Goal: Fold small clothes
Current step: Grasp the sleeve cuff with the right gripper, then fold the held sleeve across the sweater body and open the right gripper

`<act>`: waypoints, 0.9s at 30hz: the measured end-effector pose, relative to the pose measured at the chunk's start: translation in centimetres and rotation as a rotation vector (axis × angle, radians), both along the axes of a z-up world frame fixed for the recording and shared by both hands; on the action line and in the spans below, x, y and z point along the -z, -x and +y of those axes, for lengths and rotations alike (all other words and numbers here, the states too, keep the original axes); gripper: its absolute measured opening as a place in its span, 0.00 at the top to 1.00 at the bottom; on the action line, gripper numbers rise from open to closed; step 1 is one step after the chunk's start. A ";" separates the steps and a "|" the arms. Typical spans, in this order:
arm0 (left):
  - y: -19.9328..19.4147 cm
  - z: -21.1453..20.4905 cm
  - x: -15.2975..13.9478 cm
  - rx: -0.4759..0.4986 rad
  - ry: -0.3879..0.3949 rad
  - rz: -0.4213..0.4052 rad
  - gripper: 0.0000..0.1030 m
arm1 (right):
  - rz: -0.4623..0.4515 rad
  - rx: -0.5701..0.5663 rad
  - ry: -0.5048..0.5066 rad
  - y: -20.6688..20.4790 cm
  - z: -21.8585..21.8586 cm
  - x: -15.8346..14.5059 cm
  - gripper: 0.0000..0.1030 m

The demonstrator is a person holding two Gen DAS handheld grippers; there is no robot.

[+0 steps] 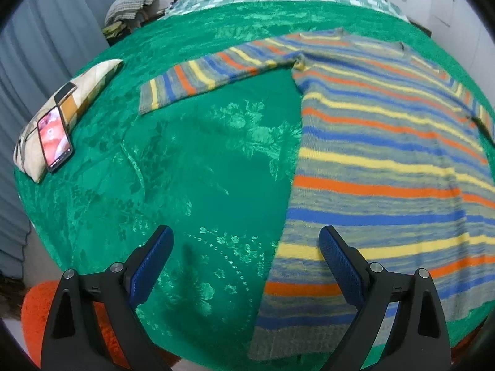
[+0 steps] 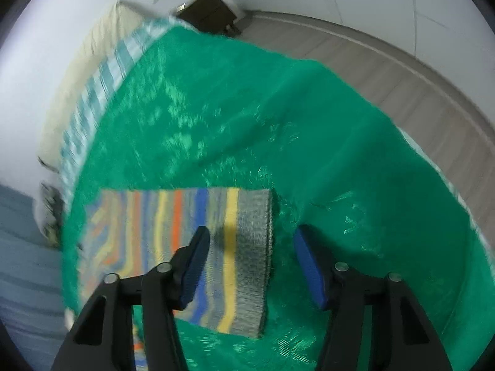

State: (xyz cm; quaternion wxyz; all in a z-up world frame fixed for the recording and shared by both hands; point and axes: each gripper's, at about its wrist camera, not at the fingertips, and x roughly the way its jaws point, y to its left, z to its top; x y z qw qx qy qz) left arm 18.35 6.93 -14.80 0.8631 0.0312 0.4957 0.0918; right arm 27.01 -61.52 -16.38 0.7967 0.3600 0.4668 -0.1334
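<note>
My left tongs (image 1: 246, 266) gape wide above the green floral bedspread (image 1: 198, 167), holding nothing; the striped knitted sweater in grey, blue, yellow and orange (image 1: 386, 167) lies flat ahead and to their right, its hem edge beneath the right finger. My right tongs (image 2: 252, 256) stand partly open, straddling the sweater's grey ribbed sleeve cuff (image 2: 255, 247), the pads not pressing it.
</note>
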 end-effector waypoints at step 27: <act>0.4 2.5 -0.2 -0.025 0.019 -0.068 0.07 | -0.253 -0.659 -0.214 -15.8 35.9 -12.3 0.44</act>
